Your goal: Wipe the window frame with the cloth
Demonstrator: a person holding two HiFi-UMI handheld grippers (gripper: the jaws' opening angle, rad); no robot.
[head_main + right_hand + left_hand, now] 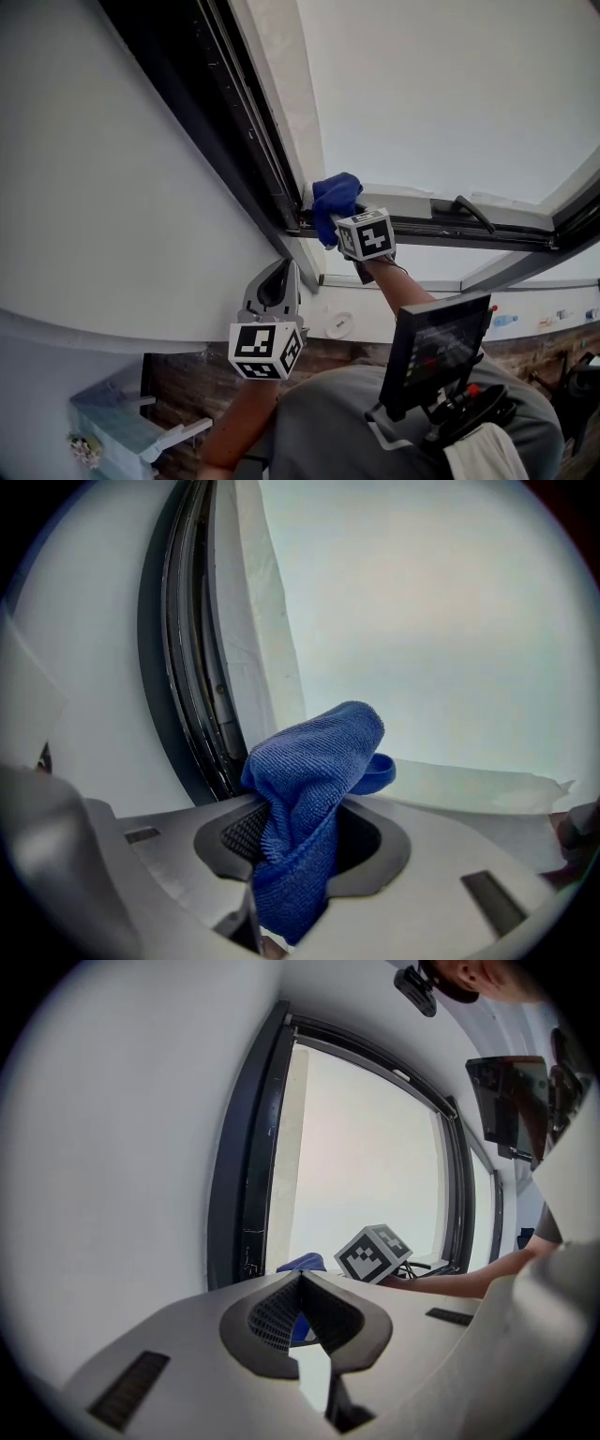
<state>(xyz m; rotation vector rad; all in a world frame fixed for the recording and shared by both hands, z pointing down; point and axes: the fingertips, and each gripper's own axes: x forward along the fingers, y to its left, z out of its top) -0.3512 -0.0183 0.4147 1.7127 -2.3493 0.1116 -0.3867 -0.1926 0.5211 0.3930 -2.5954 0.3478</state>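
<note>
The blue cloth [336,204] is bunched in my right gripper [332,223], which is shut on it and holds it against the lower corner of the dark window frame [239,141]. In the right gripper view the cloth [314,789] fills the jaws of that gripper [302,808] and hangs out below, with the frame's black channel [187,677] just to its left. My left gripper [278,277] is lower, by the white wall, shut on nothing. In its own view the left gripper [300,1279] has its tips meeting, and the cloth [302,1263] and the frame [246,1147] lie ahead.
A black window handle [474,212] lies on the bottom rail to the right of the cloth. A dark screen [436,352] is mounted at the person's chest, with a white rag [483,455] below it. The white wall [103,197] spans the left.
</note>
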